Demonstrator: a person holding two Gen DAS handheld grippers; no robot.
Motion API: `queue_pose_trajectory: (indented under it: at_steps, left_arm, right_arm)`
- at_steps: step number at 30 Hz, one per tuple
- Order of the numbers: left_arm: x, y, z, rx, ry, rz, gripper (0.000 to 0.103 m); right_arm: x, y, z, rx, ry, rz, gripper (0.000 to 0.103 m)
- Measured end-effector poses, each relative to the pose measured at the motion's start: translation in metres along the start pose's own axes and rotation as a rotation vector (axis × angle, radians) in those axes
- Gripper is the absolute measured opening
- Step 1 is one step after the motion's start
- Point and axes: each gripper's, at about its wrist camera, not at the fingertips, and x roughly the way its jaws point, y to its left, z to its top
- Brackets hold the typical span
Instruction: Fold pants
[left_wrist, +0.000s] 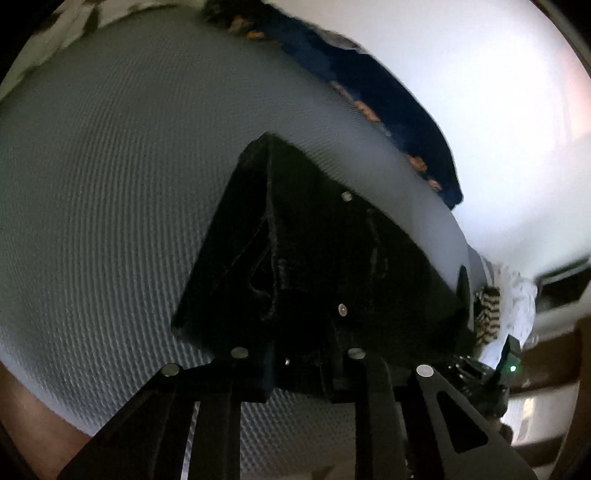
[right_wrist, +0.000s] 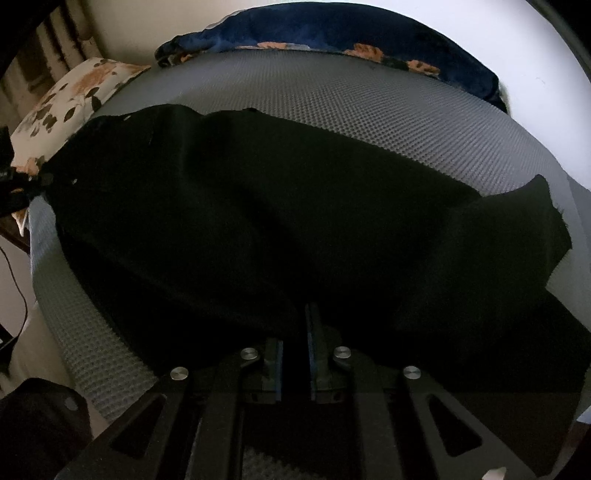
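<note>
- Lying across a grey textured mat (right_wrist: 369, 110), the pants (right_wrist: 258, 221) are seen in the right wrist view as one long black band, with the long axis running from the upper left of the frame to the lower right.
- The waist end, marked by small rivets, is placed at the upper left of that view; a leg end is turned up at the right edge.
- The right gripper (right_wrist: 294, 354) is met at the bottom centre, at the near long edge of the pants, roughly mid-length; the blue pads stand a little apart with black cloth between them, and whether the cloth is pinched cannot be told.
- In the left wrist view the left gripper (left_wrist: 306, 369) is found at the bottom centre, with the pants (left_wrist: 314, 258) rising directly ahead as a dark wedge; the fingers are hidden in the cloth, so the grip is judged likely but cannot be told.
- The left gripper is judged to be at the waist end, so the fold is expected to be carried along the long axis.
- A blue pillow (right_wrist: 369, 33) is seen along the far edge of the mat.
</note>
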Motion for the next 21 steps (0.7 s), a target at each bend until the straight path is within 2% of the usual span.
queue_pose_trajectory:
  at_steps: [3,6,8,13,17,21]
  left_arm:
    - [-0.004,-0.001,0.009,0.102,0.013,0.022,0.020]
    - [0.008,0.004,0.008,0.192,0.055,0.071,0.020]
    - [0.019,0.013,0.003,0.195,0.090,0.092,0.020]
    - [0.011,0.018,-0.005,0.184,0.095,0.046,0.020]
    - [0.017,0.019,-0.012,0.231,0.104,0.096,0.023]
    - [0.020,0.008,-0.018,0.244,0.074,0.135,0.028]
  right_arm:
    - [-0.011,0.010,-0.005,-0.010,-0.012,-0.001,0.009]
    - [-0.015,0.020,-0.014,-0.006,-0.003,0.017,0.009]
    - [-0.012,0.026,-0.020,-0.016,0.012,0.016,0.009]
    - [-0.012,0.028,-0.030,0.003,0.031,0.022,0.009]
    - [-0.009,0.026,-0.034,0.028,0.041,0.034,0.009]
    - [-0.001,0.025,-0.035,0.058,0.043,0.039,0.009]
